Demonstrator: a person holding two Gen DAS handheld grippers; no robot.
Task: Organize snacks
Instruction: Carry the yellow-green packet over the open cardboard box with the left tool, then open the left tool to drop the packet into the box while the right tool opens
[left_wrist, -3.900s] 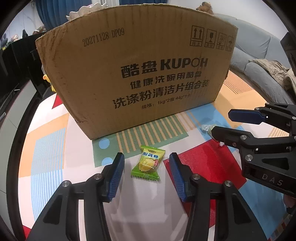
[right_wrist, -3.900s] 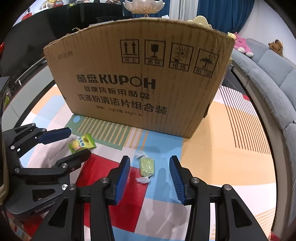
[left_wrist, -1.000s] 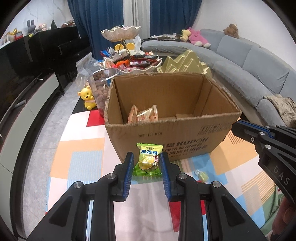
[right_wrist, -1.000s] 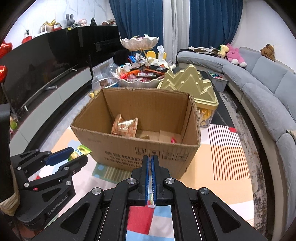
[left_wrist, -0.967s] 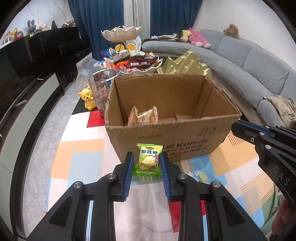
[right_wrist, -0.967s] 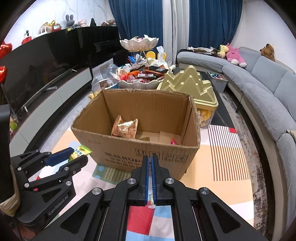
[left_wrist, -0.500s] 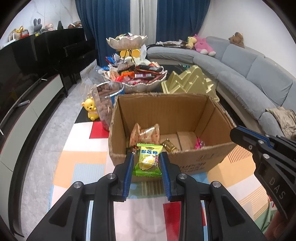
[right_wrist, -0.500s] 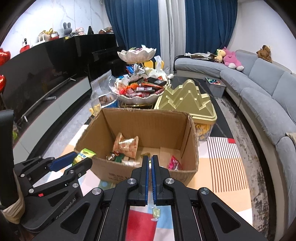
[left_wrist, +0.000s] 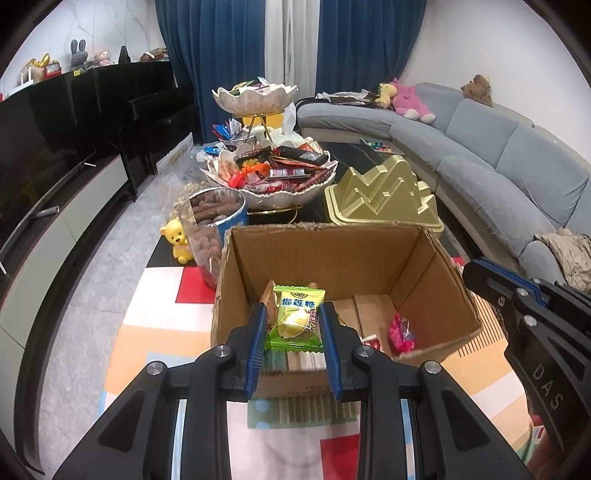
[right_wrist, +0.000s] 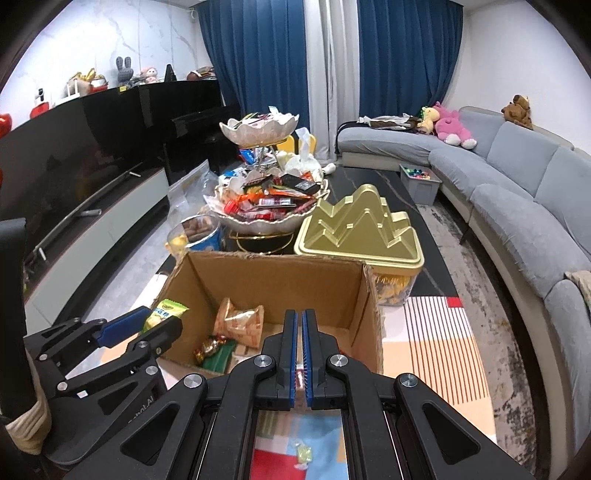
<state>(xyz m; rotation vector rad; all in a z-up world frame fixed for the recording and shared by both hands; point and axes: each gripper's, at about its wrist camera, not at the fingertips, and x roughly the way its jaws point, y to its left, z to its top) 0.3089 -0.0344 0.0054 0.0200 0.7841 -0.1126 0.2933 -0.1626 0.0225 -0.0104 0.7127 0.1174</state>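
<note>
The left gripper (left_wrist: 293, 325) holds a green durian candy packet (left_wrist: 296, 319) between its blue-padded jaws, above the near edge of the open cardboard box (left_wrist: 436, 266). Inside the box lies a pink wrapped sweet (left_wrist: 402, 330). The right gripper (left_wrist: 524, 306) reaches in beside the box's right wall

Left hand-held gripper (left_wrist: 293, 325) clamps a packet; right hand-held gripper (right_wrist: 299, 350) is fully closed.
</note>
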